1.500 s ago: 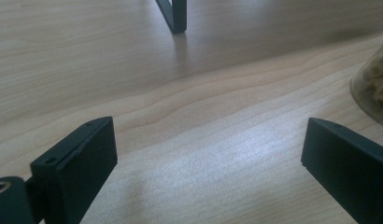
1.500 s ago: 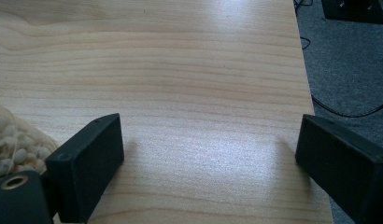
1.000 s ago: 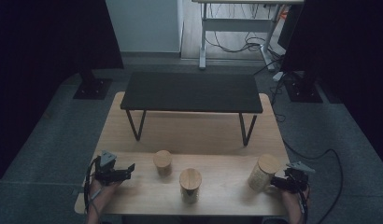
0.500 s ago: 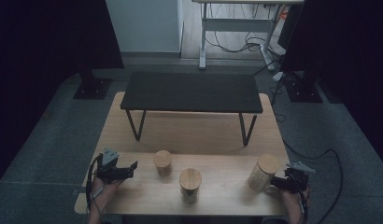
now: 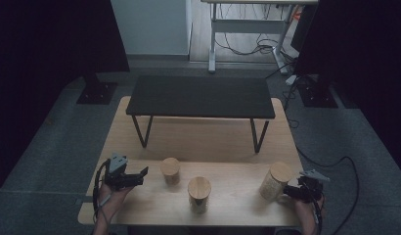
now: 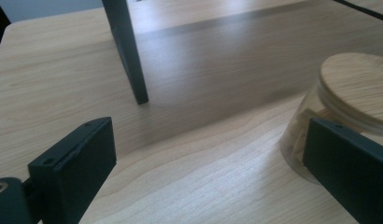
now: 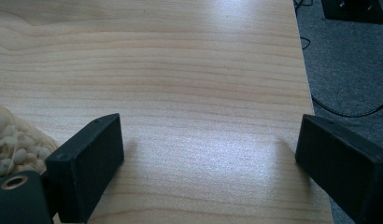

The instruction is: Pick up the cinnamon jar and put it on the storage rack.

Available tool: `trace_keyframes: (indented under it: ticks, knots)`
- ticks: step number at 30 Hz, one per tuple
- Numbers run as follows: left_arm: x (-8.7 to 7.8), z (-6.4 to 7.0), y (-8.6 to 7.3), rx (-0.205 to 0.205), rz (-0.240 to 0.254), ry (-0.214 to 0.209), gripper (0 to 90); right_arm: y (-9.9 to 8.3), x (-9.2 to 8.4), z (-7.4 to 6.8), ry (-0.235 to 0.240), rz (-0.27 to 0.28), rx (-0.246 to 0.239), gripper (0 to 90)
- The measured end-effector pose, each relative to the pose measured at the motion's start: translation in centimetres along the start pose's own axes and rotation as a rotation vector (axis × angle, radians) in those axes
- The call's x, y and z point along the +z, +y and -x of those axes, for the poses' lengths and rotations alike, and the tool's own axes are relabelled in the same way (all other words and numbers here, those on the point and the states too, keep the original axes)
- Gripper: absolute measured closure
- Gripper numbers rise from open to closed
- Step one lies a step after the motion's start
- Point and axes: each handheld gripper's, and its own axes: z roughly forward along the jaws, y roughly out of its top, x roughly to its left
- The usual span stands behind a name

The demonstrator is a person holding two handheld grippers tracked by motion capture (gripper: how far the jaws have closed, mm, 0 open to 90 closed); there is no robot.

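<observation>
Two grippers, the left gripper (image 5: 140,175) and the right gripper (image 5: 288,191), are being held with jaws apart and empty near lidded jars (image 5: 170,170), seemingly poised for grasping.

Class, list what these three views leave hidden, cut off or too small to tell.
- Left jar: left gripper view, base behind a finger, side cut by the edge.
- Right jar: right gripper view, mostly cut off at left.
- Middle jar: high view, contents too small.
- Tabletop under the black bench: covered.
</observation>
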Motion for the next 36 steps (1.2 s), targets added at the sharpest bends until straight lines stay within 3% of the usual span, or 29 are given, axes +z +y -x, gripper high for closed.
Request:
trace_keyframes:
  ticks: [12,36]
  knots:
    - [0.2,1.4,0.8,0.028,0.028,-0.032,2.8,0.0,0.0,0.0,0.000,0.000,0.000,7.4]
    - [0.5,4.1,1.5,0.035,0.069,-0.091,2.0,0.0,0.0,0.0,0.000,0.000,0.000,7.4]
